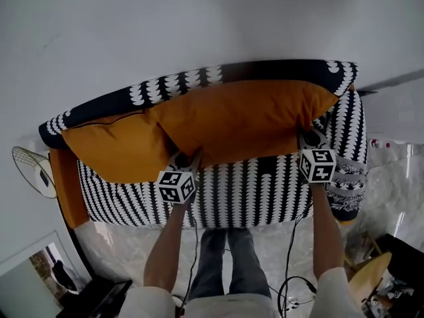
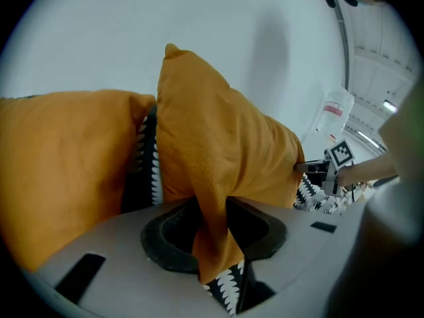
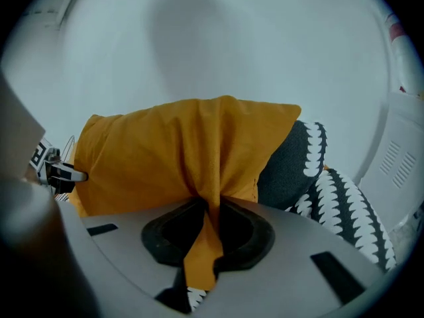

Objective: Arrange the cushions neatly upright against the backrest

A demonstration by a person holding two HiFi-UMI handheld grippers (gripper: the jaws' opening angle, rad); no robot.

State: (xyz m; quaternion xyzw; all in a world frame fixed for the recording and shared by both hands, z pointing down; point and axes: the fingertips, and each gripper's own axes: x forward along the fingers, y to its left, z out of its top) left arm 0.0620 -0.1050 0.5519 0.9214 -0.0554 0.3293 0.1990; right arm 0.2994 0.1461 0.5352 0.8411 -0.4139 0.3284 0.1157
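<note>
A long orange cushion point(image 1: 245, 118) stands along the black-and-white patterned backrest point(image 1: 172, 85) of the sofa. My left gripper point(image 1: 185, 159) is shut on its lower left corner, and my right gripper point(image 1: 310, 140) is shut on its lower right corner. In the left gripper view the orange cloth point(image 2: 218, 144) runs down between the jaws of the left gripper point(image 2: 213, 224). The right gripper view shows the same cushion point(image 3: 179, 151) pinched in the right gripper point(image 3: 211, 227). A second orange cushion point(image 1: 119, 148) leans at the left, and the held one overlaps its edge.
The patterned seat point(image 1: 252, 191) lies below the cushions. An orange piece point(image 1: 66, 184) hangs at the sofa's left end, beside a wire fan point(image 1: 33, 171). The right armrest point(image 3: 351, 211) is close to my right gripper. Cables point(image 1: 298, 287) trail on the floor.
</note>
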